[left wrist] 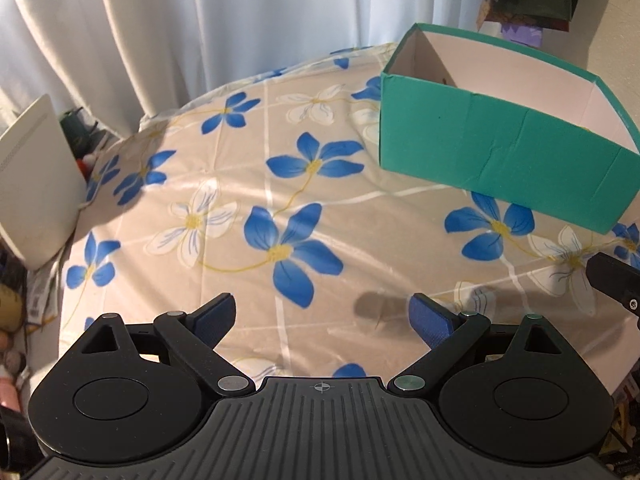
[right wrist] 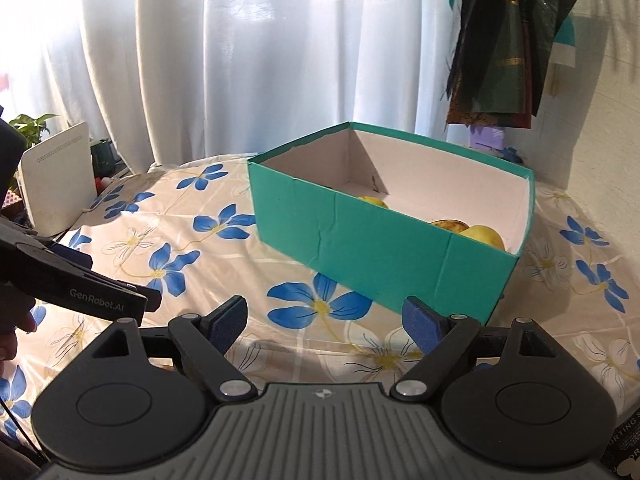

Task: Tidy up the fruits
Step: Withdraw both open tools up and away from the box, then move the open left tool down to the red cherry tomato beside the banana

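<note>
Two grippers hang over a round table (left wrist: pixel 360 208) covered in a beige cloth printed with blue and white flowers. At the far left, beside the table's edge, a white slab-like device (right wrist: pixel 56 176) stands upright in front of a white curtain (right wrist: pixel 240 60). The left gripper (left wrist: pixel 320 322) points down at bare cloth on the near left of the table, its blue-padded fingers (left wrist: pixel 214 320) spread wide apart with nothing between them. The right gripper (right wrist: pixel 324 326) sits just to its right, its fingers equally released and empty, aimed at the near corner of a teal cardboard box (right wrist: pixel 380 248). That open box rests on the far right part of the table, and inside it lie the fruits (right wrist: pixel 482 236): yellow rounded ones, with a darker one beside them, against the near wall. Dark green garments (right wrist: pixel 512 40) hang at the far right.
</note>
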The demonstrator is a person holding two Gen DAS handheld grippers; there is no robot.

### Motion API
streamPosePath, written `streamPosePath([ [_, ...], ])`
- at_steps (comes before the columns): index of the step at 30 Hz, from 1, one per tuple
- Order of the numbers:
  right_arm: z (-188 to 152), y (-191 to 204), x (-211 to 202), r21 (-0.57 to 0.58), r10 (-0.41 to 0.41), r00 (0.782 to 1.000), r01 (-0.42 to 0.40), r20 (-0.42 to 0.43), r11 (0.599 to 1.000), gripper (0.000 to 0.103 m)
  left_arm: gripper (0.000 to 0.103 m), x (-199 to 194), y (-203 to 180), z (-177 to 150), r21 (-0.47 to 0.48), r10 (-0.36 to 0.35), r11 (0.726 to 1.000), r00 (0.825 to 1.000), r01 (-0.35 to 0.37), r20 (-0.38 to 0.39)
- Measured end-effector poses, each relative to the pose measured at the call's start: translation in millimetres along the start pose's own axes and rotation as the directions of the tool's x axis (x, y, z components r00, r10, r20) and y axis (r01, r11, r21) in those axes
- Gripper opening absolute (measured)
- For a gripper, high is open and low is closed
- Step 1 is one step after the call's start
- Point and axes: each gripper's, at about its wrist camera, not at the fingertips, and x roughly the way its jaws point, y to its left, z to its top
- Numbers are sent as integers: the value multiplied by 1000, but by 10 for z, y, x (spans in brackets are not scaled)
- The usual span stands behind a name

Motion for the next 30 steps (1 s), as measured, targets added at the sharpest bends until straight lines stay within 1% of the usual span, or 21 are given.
streamPosePath([
  [5, -35, 62, -14, -25, 35, 999, -35, -11, 999, 85, 97, -5, 89, -114, -52, 27, 998, 999, -29, -26],
  [9, -89, 80, -22, -35, 53, 998, -54, -26, 998, 85, 97, 10, 188, -200, -114, 26, 993, 998, -33, -59],
  [11, -115, 80, -27, -39, 59, 998, -60, -33, 997, 85, 92, 19, 240, -239, -145, 25, 989, 997, -36, -77],
  [15, -166, 67, -47, -36, 67, 997, -69, -39, 997, 85, 92, 49, 384, -328, -228, -25, 974, 992, -4, -127],
  [20, -226, 16, -66, -24, 72, 997, -73, -43, 997, 86, 92, 47, 493, -441, -274, -50, 962, 986, 4, -162],
  [22, -248, -3, -63, -17, 74, 996, -74, -47, 997, 86, 91, 59, 508, -469, -299, -80, 954, 981, 24, -179],
  [25, -267, -17, -61, -13, 80, 996, -80, -49, 997, 86, 88, 88, 499, -485, -345, -145, 936, 969, 68, -201],
  [30, -285, -37, -88, -8, 85, 996, -86, -40, 996, 86, 88, 134, 467, -469, -362, -161, 930, 958, 67, -236],
])
